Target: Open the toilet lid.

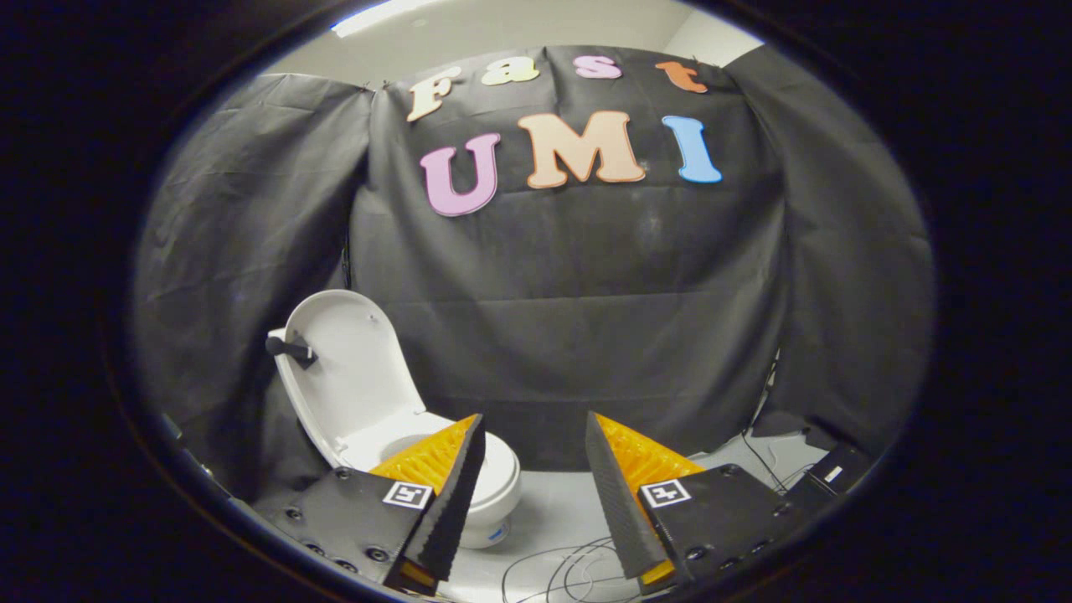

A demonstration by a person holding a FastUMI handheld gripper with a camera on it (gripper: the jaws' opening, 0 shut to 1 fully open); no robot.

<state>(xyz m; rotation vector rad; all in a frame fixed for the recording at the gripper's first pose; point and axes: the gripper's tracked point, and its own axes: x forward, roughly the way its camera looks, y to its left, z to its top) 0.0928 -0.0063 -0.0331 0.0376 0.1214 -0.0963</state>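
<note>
A white toilet (494, 481) stands on the floor against the black cloth wall, beyond my left finger, which covers part of its bowl. Its white lid (352, 377) stands raised, leaning back toward the wall, with a short black handle (289, 347) sticking out from its outer edge. My gripper (534, 435) is open, its two fingers wide apart with nothing between them. The left finger (444, 494) overlaps the toilet seat in view; whether it touches I cannot tell. The right finger (624, 498) is off to the toilet's right over bare floor.
Black cables (569, 569) loop on the pale floor just ahead of the fingers. More cables and a dark box (829, 473) lie by the wall on the right. The black cloth wall (586, 318) closes off the space behind the toilet.
</note>
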